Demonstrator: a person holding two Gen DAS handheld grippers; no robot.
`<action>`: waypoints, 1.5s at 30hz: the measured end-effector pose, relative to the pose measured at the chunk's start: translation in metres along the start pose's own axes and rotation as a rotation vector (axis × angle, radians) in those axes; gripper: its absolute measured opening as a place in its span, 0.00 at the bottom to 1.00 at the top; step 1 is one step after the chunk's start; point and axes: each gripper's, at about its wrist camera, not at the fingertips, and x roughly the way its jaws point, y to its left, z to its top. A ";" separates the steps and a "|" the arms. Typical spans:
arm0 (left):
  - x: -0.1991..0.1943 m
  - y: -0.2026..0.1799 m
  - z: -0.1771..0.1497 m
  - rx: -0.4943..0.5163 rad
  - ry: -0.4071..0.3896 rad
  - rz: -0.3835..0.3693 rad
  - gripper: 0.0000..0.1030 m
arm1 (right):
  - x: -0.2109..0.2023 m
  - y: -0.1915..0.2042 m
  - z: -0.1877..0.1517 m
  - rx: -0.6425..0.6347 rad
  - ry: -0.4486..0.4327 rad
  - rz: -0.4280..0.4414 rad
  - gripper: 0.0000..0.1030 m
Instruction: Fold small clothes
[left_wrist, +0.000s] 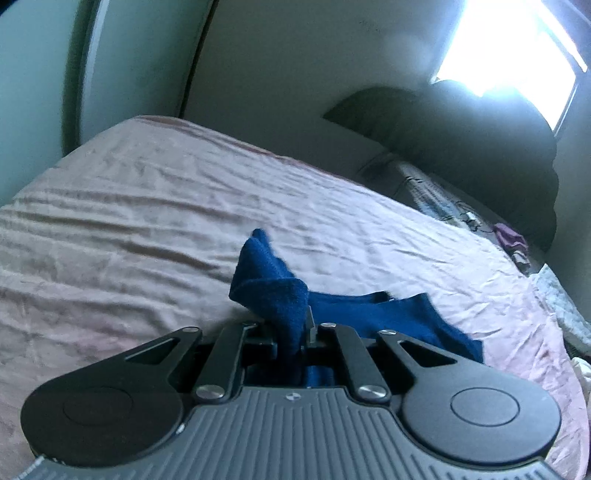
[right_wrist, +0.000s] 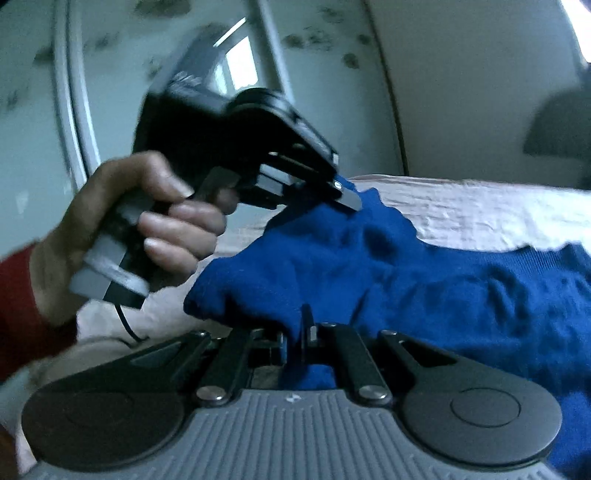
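While the blue knit garment (right_wrist: 424, 280) lay rumpled on the pink bedsheet (left_wrist: 147, 221), the left gripper (left_wrist: 295, 325) and right gripper (right_wrist: 295, 332) each pinched a raised fold of it.

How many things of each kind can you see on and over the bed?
Blue garment: 1
Grippers, both shut on the blue garment: 2, the left gripper and the right gripper
Hand holding a gripper: 1
Bed with a pink sheet: 1
Small purple cloth at the bed's far edge: 1
Total: 6
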 end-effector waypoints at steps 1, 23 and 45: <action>-0.001 -0.006 0.001 0.003 -0.006 -0.002 0.09 | -0.010 -0.004 0.000 0.040 -0.010 0.015 0.06; 0.048 -0.136 -0.009 0.136 -0.003 -0.081 0.09 | -0.076 -0.100 -0.007 0.310 -0.107 -0.017 0.06; 0.142 -0.242 -0.060 0.351 0.112 -0.055 0.10 | -0.123 -0.182 -0.042 0.535 -0.132 -0.135 0.06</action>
